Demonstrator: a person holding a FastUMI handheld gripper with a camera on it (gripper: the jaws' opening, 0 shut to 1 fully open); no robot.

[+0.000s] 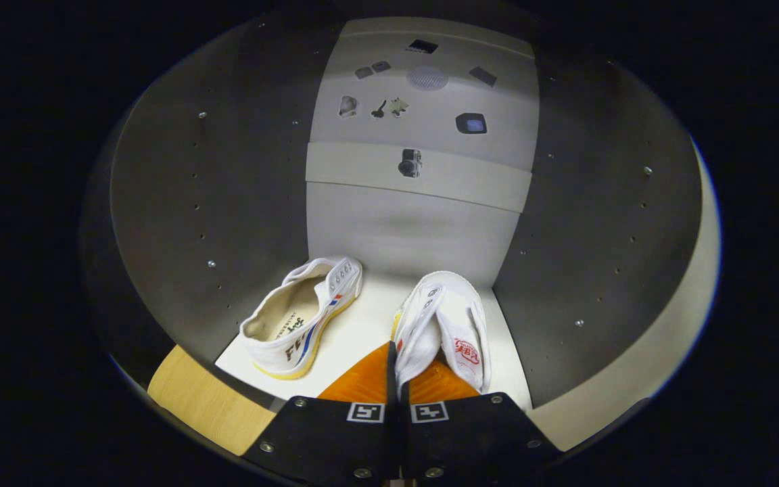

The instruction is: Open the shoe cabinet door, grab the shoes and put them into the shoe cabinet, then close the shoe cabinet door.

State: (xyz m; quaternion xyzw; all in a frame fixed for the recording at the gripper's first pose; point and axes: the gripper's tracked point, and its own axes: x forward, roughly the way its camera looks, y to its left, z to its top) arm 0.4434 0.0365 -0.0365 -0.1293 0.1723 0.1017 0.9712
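Note:
I am looking into the open shoe cabinet [423, 230], with its dark side walls and pale back panel. A white canvas shoe [305, 318] with a blue and red stripe and a yellowish sole lies on its side on the cabinet's white floor [362, 325], left of my fingers. A second white shoe [454, 325] with a red mark on its tongue sits just ahead on the right. My gripper [397, 368] is shut on this shoe, pinching the canvas edge of its opening between both fingers. The shoe looks low over the floor; whether it touches, I cannot tell.
The left side wall [227, 203] and right side wall [599, 223] stand close on both sides, dotted with screws and peg holes. Small picture stickers [410, 162] mark the back panel. A strip of wooden floor [193, 399] shows outside, below left. A pale cabinet edge [673, 352] curves at the right.

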